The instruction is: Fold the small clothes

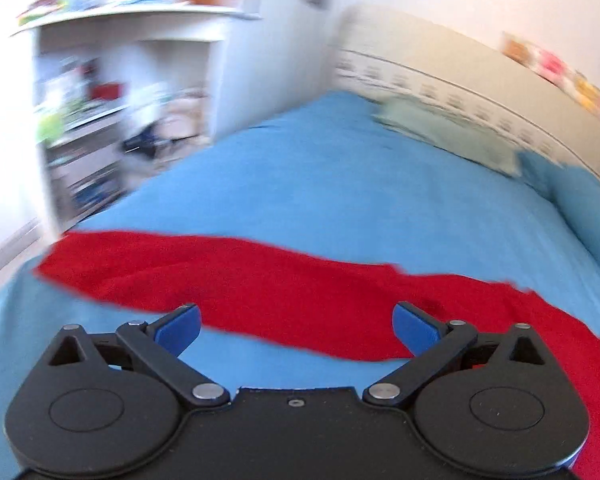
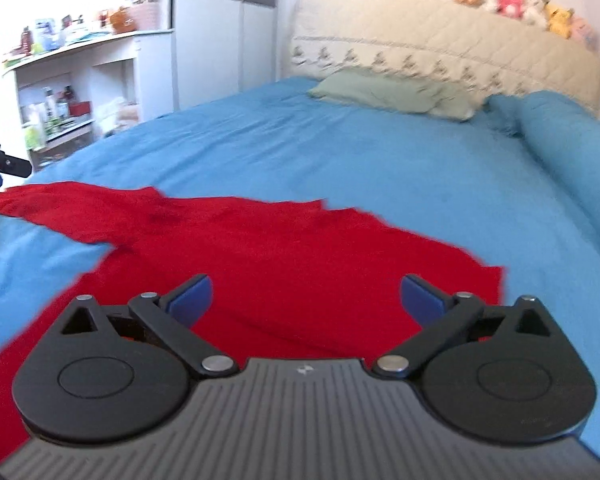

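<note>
A red garment (image 2: 268, 256) lies spread on the blue bed sheet (image 2: 340, 152), one sleeve stretched out to the left. It also shows in the left wrist view (image 1: 284, 292) as a long red band across the sheet (image 1: 320, 184). My left gripper (image 1: 296, 328) is open and empty, just above the sleeve's near edge. My right gripper (image 2: 306, 296) is open and empty, over the garment's body. Part of the left gripper (image 2: 0, 164) shows at the far left of the right wrist view.
A green pillow (image 2: 392, 92) and a blue bolster (image 2: 572, 140) lie at the head of the bed by the cream headboard (image 2: 440, 36) with plush toys (image 2: 512, 0). White shelves (image 2: 76, 84) with clutter stand left of the bed.
</note>
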`<state>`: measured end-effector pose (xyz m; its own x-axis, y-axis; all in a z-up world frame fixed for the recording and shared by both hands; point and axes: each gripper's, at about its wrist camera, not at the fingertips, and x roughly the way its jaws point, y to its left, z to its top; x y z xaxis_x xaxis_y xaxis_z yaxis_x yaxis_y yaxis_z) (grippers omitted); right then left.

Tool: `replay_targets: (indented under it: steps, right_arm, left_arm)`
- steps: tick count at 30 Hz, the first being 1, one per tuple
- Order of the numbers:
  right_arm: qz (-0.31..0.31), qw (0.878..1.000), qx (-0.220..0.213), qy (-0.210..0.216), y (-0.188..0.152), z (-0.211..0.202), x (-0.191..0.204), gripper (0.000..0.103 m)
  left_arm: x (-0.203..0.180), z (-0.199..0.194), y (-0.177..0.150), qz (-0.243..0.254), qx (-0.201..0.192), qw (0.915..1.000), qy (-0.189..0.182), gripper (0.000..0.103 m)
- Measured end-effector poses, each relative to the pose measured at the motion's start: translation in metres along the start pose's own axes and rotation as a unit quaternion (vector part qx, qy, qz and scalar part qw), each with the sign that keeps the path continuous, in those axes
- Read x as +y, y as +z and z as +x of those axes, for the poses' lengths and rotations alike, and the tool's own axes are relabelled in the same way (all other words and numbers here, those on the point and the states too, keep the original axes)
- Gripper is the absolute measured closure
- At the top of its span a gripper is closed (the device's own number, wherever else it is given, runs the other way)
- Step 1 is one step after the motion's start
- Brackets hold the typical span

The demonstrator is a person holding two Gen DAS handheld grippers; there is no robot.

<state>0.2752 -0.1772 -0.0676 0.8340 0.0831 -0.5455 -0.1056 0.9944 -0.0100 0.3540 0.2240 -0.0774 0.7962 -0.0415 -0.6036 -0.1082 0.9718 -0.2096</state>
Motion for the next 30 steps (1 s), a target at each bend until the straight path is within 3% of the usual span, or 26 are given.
replay_targets:
  steps: [5, 8, 14, 21, 26, 28, 30]
  right_arm:
    - [0.028, 0.999, 0.015, 0.032, -0.004, 0.019, 0.049, 0.0]
    - [0.043, 0.998, 0.012, 0.038, -0.01, 0.034, 0.072, 0.0]
    - [0.031, 0.999, 0.008, 0.04, -0.012, 0.059, 0.109, 0.0]
    - [0.036, 0.999, 0.009, 0.032, -0.01, 0.086, 0.124, 0.0]
    - [0.05, 0.998, 0.009, 0.036, -0.008, 0.096, 0.123, 0.0]
    - [0.05, 0.998, 0.009, 0.036, -0.009, 0.098, 0.124, 0.0]
    - [0.051, 0.998, 0.008, 0.036, -0.009, 0.096, 0.124, 0.0]
  left_arm:
    - [0.089, 0.013, -0.008, -0.102, 0.005, 0.9946, 0.014, 0.002]
    - [0.123, 0.024, -0.009, -0.147, -0.004, 0.9891, 0.015, 0.01]
    - [0.168, 0.062, -0.007, -0.218, -0.014, 0.9757, 0.008, 0.036]
    - [0.18, 0.084, 0.011, -0.202, -0.029, 0.9784, 0.034, 0.06]
    - [0.184, 0.089, 0.014, -0.199, -0.033, 0.9784, 0.047, 0.069]
    - [0.183, 0.091, 0.014, -0.191, -0.03, 0.9794, 0.056, 0.087]
    - [0.182, 0.091, 0.014, -0.185, -0.025, 0.9809, 0.056, 0.094]
